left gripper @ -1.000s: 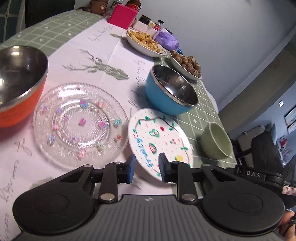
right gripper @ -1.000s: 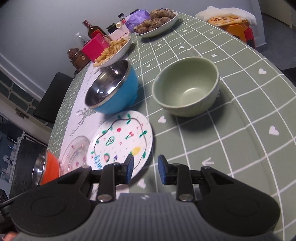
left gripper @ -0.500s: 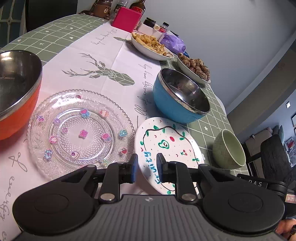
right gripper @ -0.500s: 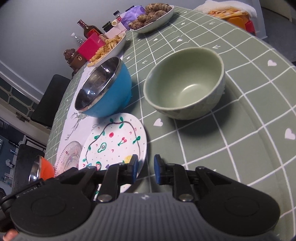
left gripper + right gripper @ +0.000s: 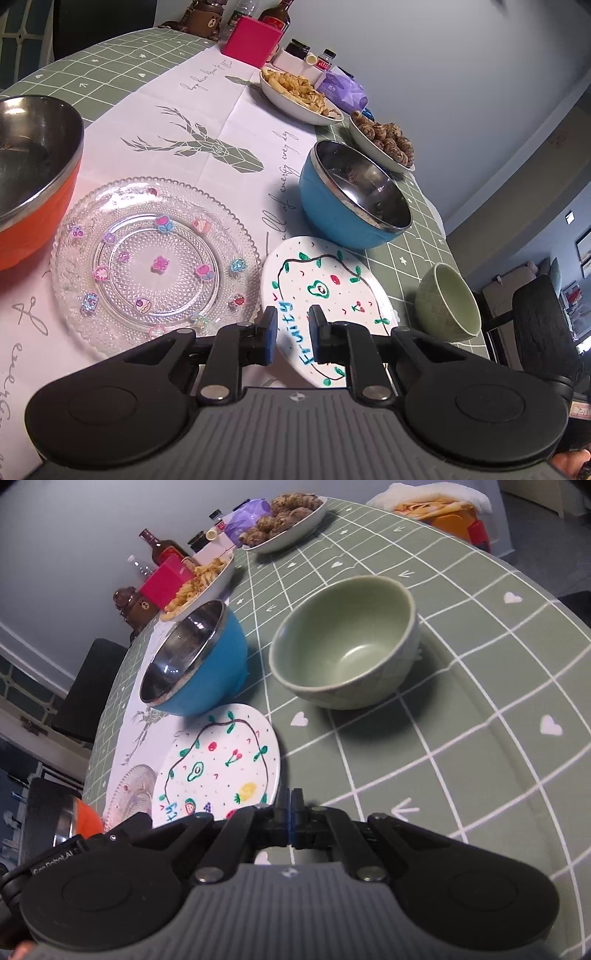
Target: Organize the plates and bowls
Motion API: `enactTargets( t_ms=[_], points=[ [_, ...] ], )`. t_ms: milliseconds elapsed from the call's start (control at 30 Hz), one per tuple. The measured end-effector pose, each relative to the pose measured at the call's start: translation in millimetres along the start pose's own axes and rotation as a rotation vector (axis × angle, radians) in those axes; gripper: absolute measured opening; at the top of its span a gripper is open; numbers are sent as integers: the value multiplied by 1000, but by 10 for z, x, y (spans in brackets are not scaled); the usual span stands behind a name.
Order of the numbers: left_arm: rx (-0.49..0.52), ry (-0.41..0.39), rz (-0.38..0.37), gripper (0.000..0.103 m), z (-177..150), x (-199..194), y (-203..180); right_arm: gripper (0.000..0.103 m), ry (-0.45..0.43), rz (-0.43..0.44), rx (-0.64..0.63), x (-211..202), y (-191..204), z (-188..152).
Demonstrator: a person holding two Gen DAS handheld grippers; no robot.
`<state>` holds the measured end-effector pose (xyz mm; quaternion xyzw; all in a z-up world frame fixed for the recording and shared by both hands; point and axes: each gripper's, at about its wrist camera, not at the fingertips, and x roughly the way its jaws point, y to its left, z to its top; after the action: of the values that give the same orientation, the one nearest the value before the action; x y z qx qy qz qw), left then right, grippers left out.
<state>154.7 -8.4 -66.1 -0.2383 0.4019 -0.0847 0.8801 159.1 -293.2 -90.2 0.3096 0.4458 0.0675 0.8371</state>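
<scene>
The left tool (image 5: 291,332) is closing above the white painted fruit plate (image 5: 332,288), nothing between its jaws; the right tool (image 5: 291,814) is pressed together, empty. A careless rim grab could knock the neighbouring clear glass plate (image 5: 155,262).

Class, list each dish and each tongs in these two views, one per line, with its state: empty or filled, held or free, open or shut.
Orange bowl: empty.
Glass plate: empty, free.
Painted plate: empty, free.
Blue bowl: empty.
Green bowl: empty, upright.
Fries dish: filled.
Left tongs: closing, gripping nothing.
Right tongs: shut, empty.
</scene>
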Motion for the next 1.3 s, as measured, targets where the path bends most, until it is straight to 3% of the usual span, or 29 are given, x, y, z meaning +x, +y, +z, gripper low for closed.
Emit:
enactTargets(
  t_ms=[100, 167, 200, 267, 600, 867, 1300],
  points=[
    [0, -2, 7, 19, 5, 8, 6, 0, -6, 41, 23, -19, -36, 0],
    [-7, -4, 15, 19, 8, 19, 26, 8, -6, 67, 52, -13, -60, 4],
    [-13, -1, 16, 20, 13, 30, 43, 12, -7, 71, 65, -6, -64, 10],
    [-19, 0, 8, 20, 26, 50, 68, 32, -17, 71, 72, 12, -66, 27],
    [41, -37, 25, 20, 48, 112, 12, 31, -38, 81, 27, 165, -42, 50],
    [67, 7, 2, 18, 3, 194, -29, 7, -36, 60, -44, 239, 56, -10],
    [37, -28, 22, 23, 27, 98, -24, 4, -45, 17, -43, 16, 92, -59]
  ],
)
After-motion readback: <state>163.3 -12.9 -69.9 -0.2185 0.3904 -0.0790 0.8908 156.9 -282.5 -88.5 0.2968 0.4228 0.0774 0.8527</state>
